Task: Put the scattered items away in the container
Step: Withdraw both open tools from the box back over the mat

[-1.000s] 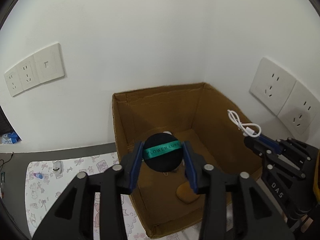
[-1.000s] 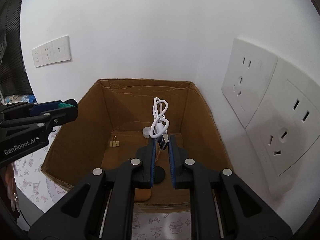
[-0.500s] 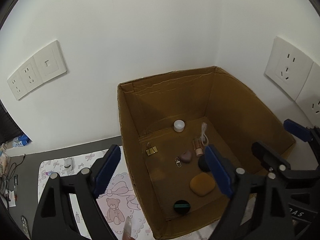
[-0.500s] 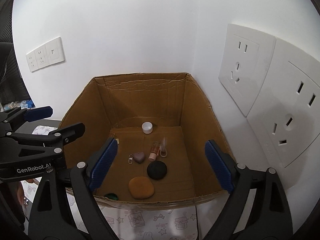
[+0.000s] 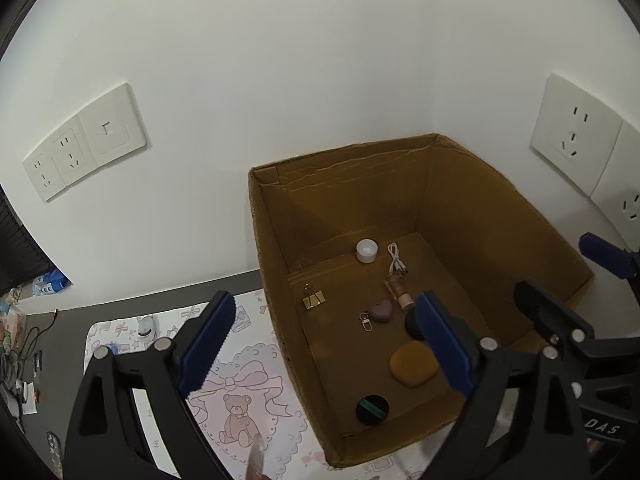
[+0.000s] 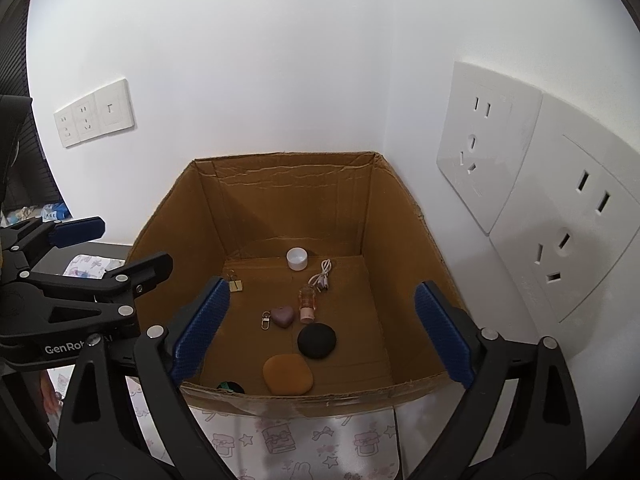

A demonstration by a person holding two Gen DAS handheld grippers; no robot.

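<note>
The open cardboard box (image 5: 272, 264) stands in the wall corner. On its floor lie the black puff with a green band (image 5: 372, 409), the white cable (image 5: 397, 258), a white jar (image 5: 367, 250), a gold binder clip (image 5: 313, 299), a heart keychain (image 5: 380, 311), a small pink bottle (image 5: 398, 292), a plain black puff (image 6: 317, 341) and a brown pad (image 6: 287, 374). My left gripper (image 5: 324, 304) hovers over the box's left wall, jaws opening, nothing between them. Above the box's near edge, my right gripper (image 6: 322, 286) is likewise opening and empty.
A pink patterned mat (image 5: 248, 392) lies under and left of the box, with a small white item (image 5: 145, 326) on it. Wall sockets (image 5: 84, 144) sit left of the box, and larger ones (image 6: 480, 136) on the right wall. Clutter and cables lie at the far left.
Both grippers opened wide. The green-banded puff dropped from the left one to the box's near corner. The white cable fell from the right one and lies beside the white jar.
</note>
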